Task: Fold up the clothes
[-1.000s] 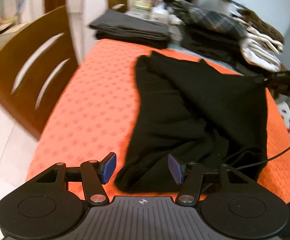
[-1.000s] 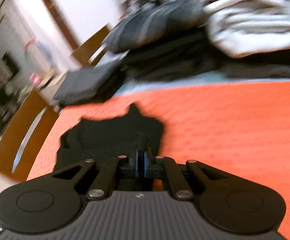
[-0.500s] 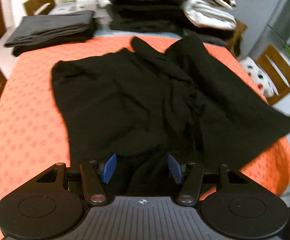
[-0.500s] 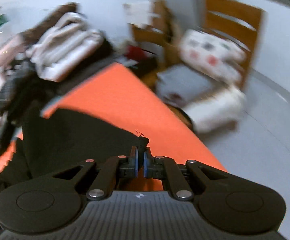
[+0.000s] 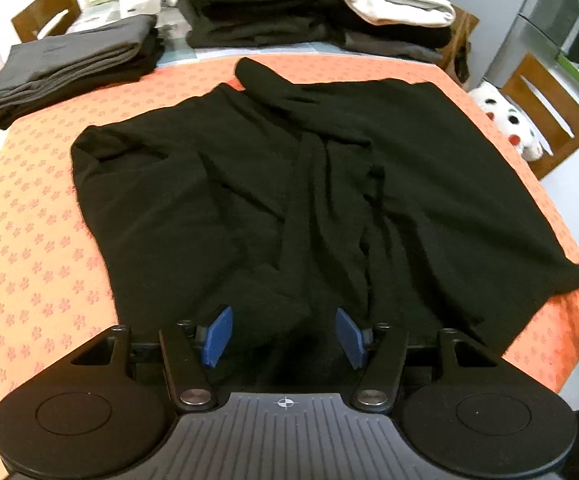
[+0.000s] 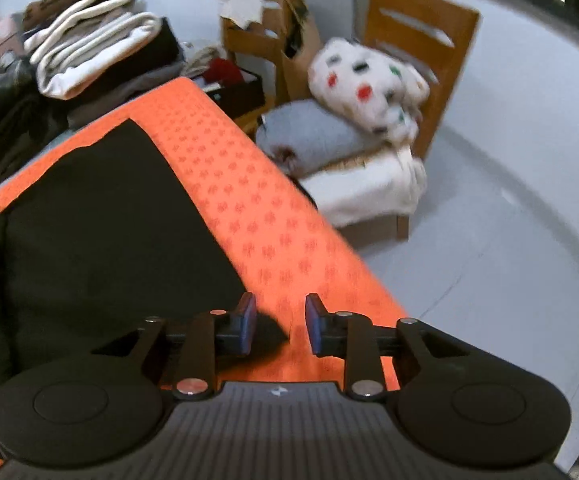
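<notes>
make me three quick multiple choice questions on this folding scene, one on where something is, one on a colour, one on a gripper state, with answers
1. Where is the folded grey stack?
A. on the far left corner of the table
B. on the floor
C. on top of the black garment

2. What colour is the tablecloth under the black garment?
A. blue
B. orange with a small repeated print
C. plain white

3. What state is the right gripper in?
A. shut on the garment
B. shut on nothing
C. open, with the garment's corner by its left pad

Answers:
1. A: the left wrist view shows it at the far left, beyond the garment.
2. B: orange patterned cloth shows all round the garment.
3. C: the right wrist view shows a clear gap between the pads, with cloth visible through it.
</notes>
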Tool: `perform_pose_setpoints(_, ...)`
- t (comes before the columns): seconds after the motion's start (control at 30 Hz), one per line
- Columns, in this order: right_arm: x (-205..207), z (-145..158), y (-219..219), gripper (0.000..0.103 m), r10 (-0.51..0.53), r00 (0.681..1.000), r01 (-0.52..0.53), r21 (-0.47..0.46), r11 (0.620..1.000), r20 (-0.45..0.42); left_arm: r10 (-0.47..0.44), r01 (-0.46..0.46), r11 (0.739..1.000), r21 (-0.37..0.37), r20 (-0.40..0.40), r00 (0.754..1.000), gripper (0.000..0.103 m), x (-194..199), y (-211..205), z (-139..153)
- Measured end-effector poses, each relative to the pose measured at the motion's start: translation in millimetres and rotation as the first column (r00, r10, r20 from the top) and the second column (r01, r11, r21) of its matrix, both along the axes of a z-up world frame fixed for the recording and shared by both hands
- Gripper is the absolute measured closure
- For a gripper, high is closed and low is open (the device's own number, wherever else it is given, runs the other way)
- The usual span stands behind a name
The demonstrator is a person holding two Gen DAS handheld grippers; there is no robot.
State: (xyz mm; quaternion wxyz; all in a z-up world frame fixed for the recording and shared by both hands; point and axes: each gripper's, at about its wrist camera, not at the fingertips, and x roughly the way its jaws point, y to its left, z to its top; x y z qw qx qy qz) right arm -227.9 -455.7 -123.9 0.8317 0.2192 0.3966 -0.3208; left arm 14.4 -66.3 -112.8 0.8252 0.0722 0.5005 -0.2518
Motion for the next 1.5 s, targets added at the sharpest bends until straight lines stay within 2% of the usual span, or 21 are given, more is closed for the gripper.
perform_pose_setpoints(0.17, 32, 10, -15, 0.067, 0.062, 0.998, -0.062, -0.004, 0.998, 0.022, 0.014, -0.015, 0.999, 0.031, 0.041, 0.999, 0.041, -1, -6, -6)
perform_pose_setpoints(0.3, 56, 14, -13, 0.067, 0.122, 0.992, -0.123, 0.012, 0.992, 0.034, 0.002, -0.011, 0.995, 0.095, 0.090, 0.996, 0.042, -4, -15, -19)
perform_pose_setpoints(0.37, 65, 15, -9, 0.067, 0.151, 0.988, -0.152, 0.012, 0.988, 0.037, 0.011, -0.025, 0.993, 0.119, 0.114, 0.993, 0.052, -5, -15, -23)
perform_pose_setpoints(0.43, 72, 17, -6, 0.067, 0.174, 0.984, -0.175, 0.012, 0.985, 0.038, 0.012, -0.025, 0.994, 0.103, 0.129, 0.992, 0.079, -7, -11, -24)
perform_pose_setpoints(0.5, 76, 19, -1, 0.067, 0.191, 0.981, -0.192, 0.015, 0.981, 0.038, 0.020, -0.029, 0.998, 0.060, 0.146, 0.989, 0.090, -10, -6, -19)
perform_pose_setpoints(0.53, 78, 19, 1, 0.067, 0.199, 0.979, -0.200, 0.015, 0.980, 0.037, 0.030, -0.036, 0.999, 0.041, 0.160, 0.987, 0.091, -12, -2, -15)
perform_pose_setpoints(0.67, 86, 19, 9, 0.067, 0.234, 0.972, -0.234, 0.014, 0.972, 0.028, 0.085, -0.077, 0.996, -0.047, 0.194, 0.977, 0.092, -22, 19, 3)
perform_pose_setpoints(0.77, 93, 20, 15, 0.067, 0.259, 0.966, -0.259, 0.016, 0.966, 0.024, 0.160, -0.144, 0.986, -0.086, 0.219, 0.963, 0.093, -27, 40, 16)
perform_pose_setpoints(0.97, 110, 23, 30, 0.067, 0.320, 0.947, -0.320, 0.014, 0.947, 0.019, 0.336, -0.317, 0.941, -0.116, 0.234, 0.912, 0.093, -34, 87, 28)
perform_pose_setpoints(1.2, 127, 25, 48, 0.067, 0.387, 0.922, -0.387, 0.013, 0.922, 0.009, 0.490, -0.471, 0.869, -0.149, 0.133, 0.862, 0.092, -45, 122, 15)
perform_pose_setpoints(1.37, 134, 28, 60, 0.067, 0.425, 0.905, -0.425, 0.012, 0.905, 0.003, 0.583, -0.570, 0.805, -0.165, 0.043, 0.811, 0.087, -53, 145, 2)
perform_pose_setpoints(1.43, 137, 28, 65, 0.067, 0.439, 0.899, -0.439, 0.012, 0.899, 0.001, 0.620, -0.612, 0.773, -0.167, -0.007, 0.785, 0.078, -57, 153, -5)
perform_pose_setpoints(1.47, 139, 29, 65, 0.067, 0.445, 0.896, -0.445, 0.012, 0.896, 0.001, 0.625, -0.618, 0.768, -0.168, -0.019, 0.781, 0.074, -59, 155, -7)
perform_pose_setpoints(1.5, 141, 29, 66, 0.067, 0.451, 0.893, -0.451, 0.012, 0.893, 0.001, 0.616, -0.609, 0.773, -0.176, -0.016, 0.787, 0.067, -62, 155, -6)
